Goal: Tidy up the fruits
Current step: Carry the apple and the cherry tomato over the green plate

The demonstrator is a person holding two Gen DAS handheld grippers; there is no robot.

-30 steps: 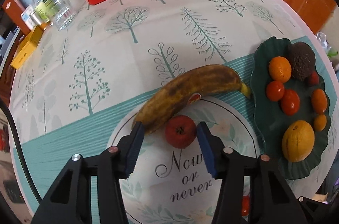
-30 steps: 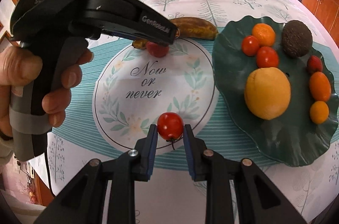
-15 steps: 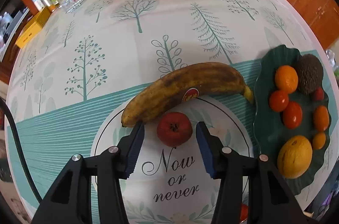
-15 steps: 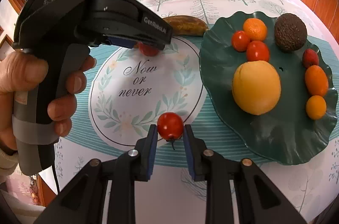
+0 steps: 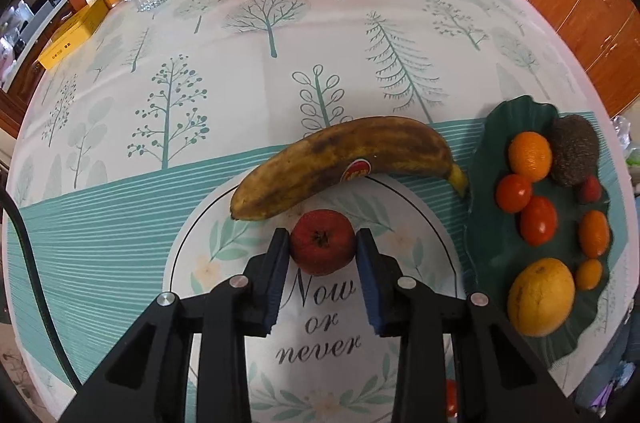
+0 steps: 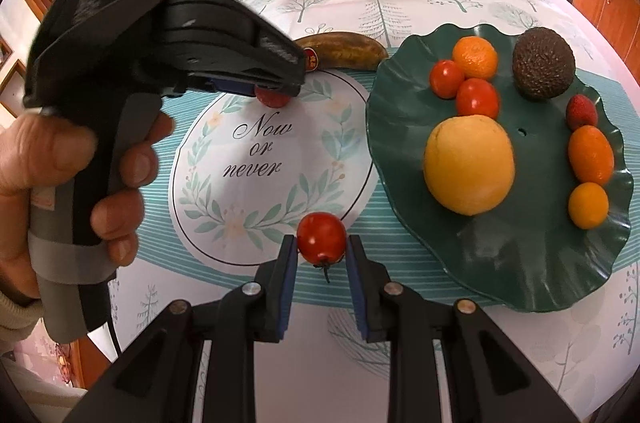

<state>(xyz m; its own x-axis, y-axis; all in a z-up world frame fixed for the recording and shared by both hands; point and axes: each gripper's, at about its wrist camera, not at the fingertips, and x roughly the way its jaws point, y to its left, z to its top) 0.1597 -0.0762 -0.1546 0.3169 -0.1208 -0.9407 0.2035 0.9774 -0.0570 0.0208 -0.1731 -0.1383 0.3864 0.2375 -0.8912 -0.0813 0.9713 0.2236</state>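
The left gripper [image 5: 323, 247] had just closed its jaws on a small red apple-like fruit [image 5: 322, 241], the blue pads pressing its two sides as it sat on the round "Now or never" placemat [image 5: 224, 247]. Just ahead of those jaws lay an overripe banana [image 5: 344, 163], its brown tip close to the left pad and its stem pointing toward the dark green leaf-shaped plate [image 5: 484, 223] off to the right of the jaws.

The right gripper [image 6: 322, 251] was clamped on a cherry tomato [image 6: 322, 238], stem hanging below, at the near edge of the placemat; the plate [image 6: 520, 263] lay to the right of and beyond its jaws, already carrying an orange, tomatoes, kumquats, an avocado-like dark fruit and a pale yellow citrus.

Both pickups looked complete, so the step in hand appeared to be the carry. The next move likely called for lifting each fruit clear, swinging rightward and releasing over bare plate without nudging the banana.
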